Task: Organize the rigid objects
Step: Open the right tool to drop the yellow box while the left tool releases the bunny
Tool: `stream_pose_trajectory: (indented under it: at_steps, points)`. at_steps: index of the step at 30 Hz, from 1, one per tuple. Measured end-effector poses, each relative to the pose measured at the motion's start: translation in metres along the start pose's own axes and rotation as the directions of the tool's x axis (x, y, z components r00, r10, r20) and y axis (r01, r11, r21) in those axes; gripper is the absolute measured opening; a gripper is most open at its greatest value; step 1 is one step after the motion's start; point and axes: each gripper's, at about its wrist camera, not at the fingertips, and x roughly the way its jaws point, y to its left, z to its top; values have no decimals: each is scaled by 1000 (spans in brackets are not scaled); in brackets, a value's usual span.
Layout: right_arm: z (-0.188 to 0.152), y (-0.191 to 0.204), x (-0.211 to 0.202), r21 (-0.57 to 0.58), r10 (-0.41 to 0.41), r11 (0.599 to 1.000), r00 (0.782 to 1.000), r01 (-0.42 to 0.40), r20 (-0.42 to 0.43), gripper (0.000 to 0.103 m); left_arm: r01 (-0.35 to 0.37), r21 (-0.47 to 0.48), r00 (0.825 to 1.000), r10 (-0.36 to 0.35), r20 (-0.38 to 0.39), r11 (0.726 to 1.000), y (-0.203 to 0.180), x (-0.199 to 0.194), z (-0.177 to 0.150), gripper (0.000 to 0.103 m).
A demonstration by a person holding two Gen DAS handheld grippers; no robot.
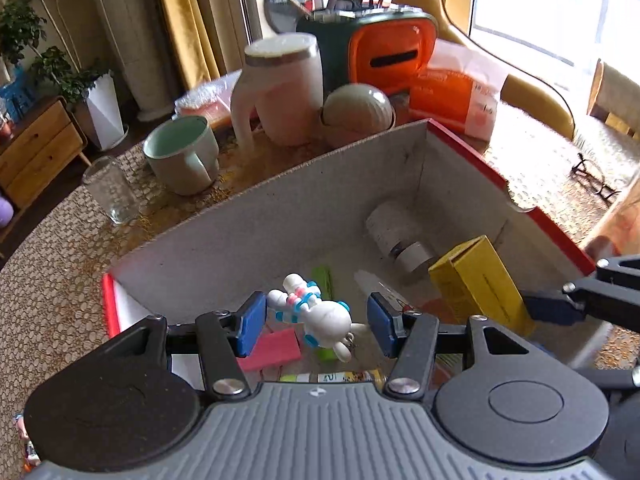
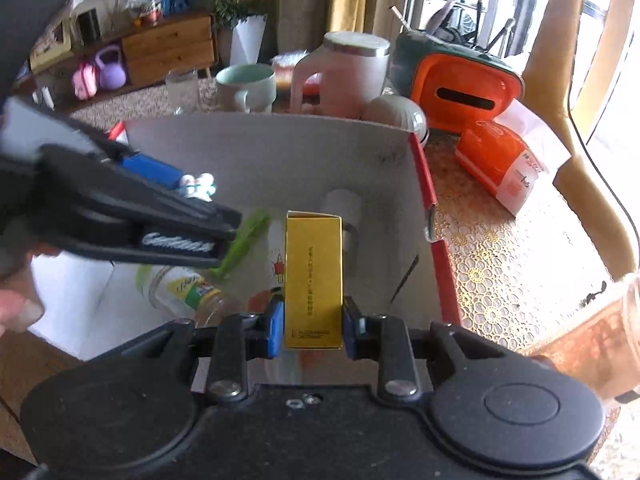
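Observation:
A grey cardboard box with red edges (image 1: 280, 200) (image 2: 280, 148) stands on the table. My right gripper (image 2: 312, 326) is shut on a yellow carton (image 2: 314, 276) and holds it over the box's right side; the carton also shows in the left wrist view (image 1: 480, 280). My left gripper (image 1: 316, 320) is open over the box, with a white toy figure (image 1: 316, 316) lying between and below its pads. In the box lie a pink block (image 1: 272, 350), a green piece (image 1: 324, 280), a white roll (image 1: 394, 228) and a clear bottle (image 2: 188, 292).
Behind the box stand a drinking glass (image 1: 112, 190), a green mug (image 1: 182, 152), a white jug (image 1: 280, 88), a round beige ball (image 1: 358, 110), an orange-fronted container (image 1: 390, 54) and an orange packet (image 1: 456, 96). Spectacles (image 1: 592, 176) lie at the right.

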Motion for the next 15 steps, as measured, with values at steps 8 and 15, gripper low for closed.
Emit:
stream_pose_trajectory:
  at_steps: [8, 15]
  points:
    - [0, -1, 12, -3, 4, 1000, 1000, -4, -29, 28, -12, 35, 997, 15, -82, 999, -5, 31, 3, 56]
    - [0, 0, 15, 5, 14, 1000, 999, -14, -34, 28, 15, 42, 987, -8, -162, 999, -7, 44, 4, 56]
